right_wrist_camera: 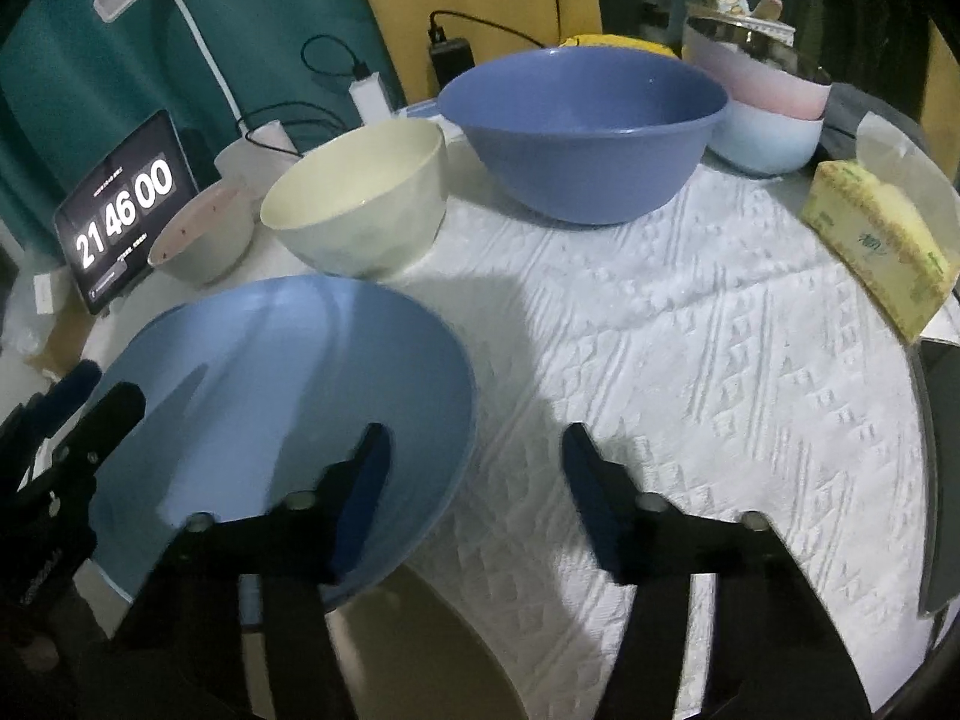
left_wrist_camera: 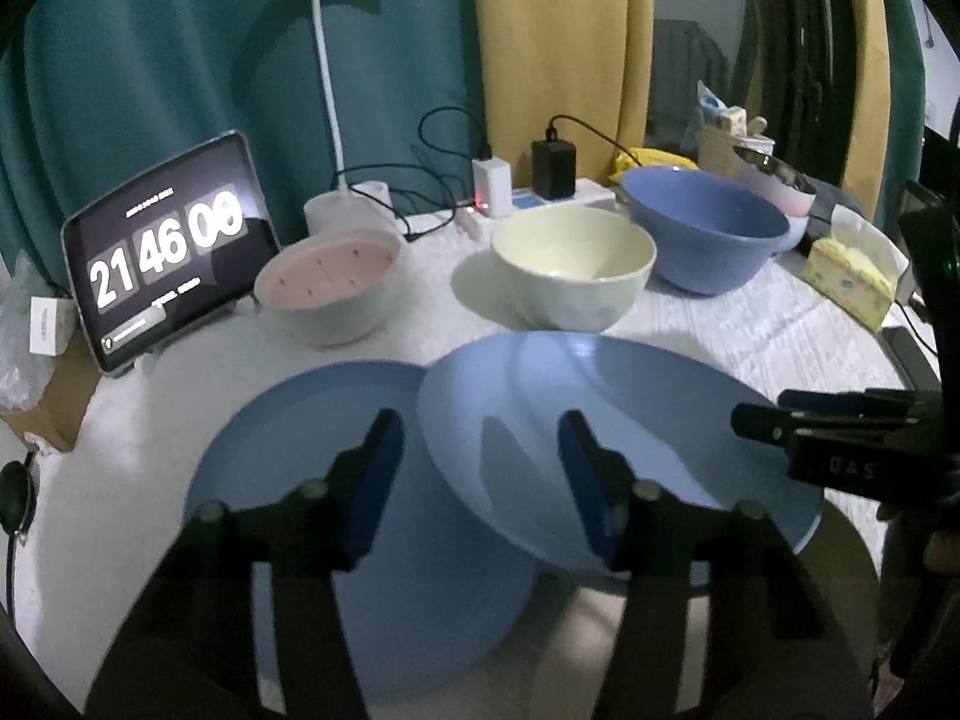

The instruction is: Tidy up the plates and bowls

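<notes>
Two light blue plates lie at the table's near edge. One plate (left_wrist_camera: 312, 480) lies flat at the left. The other plate (left_wrist_camera: 600, 420) is tilted, overlapping it, and also shows in the right wrist view (right_wrist_camera: 270, 396). My left gripper (left_wrist_camera: 480, 468) is open above the two plates, holding nothing. My right gripper (right_wrist_camera: 474, 480) is open, its left finger over the tilted plate's rim, its right finger over the cloth. Behind stand a pink-lined bowl (left_wrist_camera: 330, 282), a cream bowl (left_wrist_camera: 570, 264) and a big blue bowl (right_wrist_camera: 582, 132).
A tablet clock (left_wrist_camera: 168, 252) and lamp base (left_wrist_camera: 348, 204) stand at the back left, with chargers and cables (left_wrist_camera: 552, 168). Stacked pink and pale blue bowls (right_wrist_camera: 768, 114) and a yellow tissue pack (right_wrist_camera: 876, 240) sit at the right. White textured cloth (right_wrist_camera: 690, 360) covers the table.
</notes>
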`<state>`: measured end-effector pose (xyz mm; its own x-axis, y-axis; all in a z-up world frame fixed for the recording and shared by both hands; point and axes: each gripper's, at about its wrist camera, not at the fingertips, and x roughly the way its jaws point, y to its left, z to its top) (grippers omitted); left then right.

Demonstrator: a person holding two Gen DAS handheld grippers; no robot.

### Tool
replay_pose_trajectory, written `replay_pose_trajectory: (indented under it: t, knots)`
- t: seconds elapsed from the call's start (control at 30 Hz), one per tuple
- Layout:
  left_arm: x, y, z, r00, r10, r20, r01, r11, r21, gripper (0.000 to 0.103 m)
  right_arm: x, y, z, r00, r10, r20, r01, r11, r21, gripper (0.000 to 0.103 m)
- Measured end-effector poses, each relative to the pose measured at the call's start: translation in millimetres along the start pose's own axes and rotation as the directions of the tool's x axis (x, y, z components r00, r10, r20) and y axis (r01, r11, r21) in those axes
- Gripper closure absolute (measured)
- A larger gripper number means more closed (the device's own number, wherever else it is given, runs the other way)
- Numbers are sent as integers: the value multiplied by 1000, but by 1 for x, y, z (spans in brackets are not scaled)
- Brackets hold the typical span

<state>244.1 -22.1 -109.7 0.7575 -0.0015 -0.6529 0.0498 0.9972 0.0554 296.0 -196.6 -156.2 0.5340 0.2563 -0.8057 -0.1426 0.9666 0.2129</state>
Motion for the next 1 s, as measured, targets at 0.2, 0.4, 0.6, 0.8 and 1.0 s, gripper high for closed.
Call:
replay_pose_trajectory:
  t: [0.2,0.4,0.6,0.8,1.0]
  knots:
    - [1,3,-3,1000,-3,-19,3,1000,-8,62,3,3,0,999,32,-23,-32,999,-9,69]
    - [-1,4,-4,999,-11,-31,11,1000,-18,68,-1,6,-2,1000,27,-12,-27,999,-21,77]
    - [-8,4,-6,1000,-13,-18,13,1000,-19,68,-11,8,-4,1000,9,16,-8,1000,-27,80]
    - [-23,3,-8,1000,-14,7,15,1000,-19,68,-25,11,-7,999,3,42,-2,999,-34,80]
    - [-40,2,-12,999,-18,33,18,1000,-17,68,-41,14,-14,998,-3,67,6,999,-39,80]
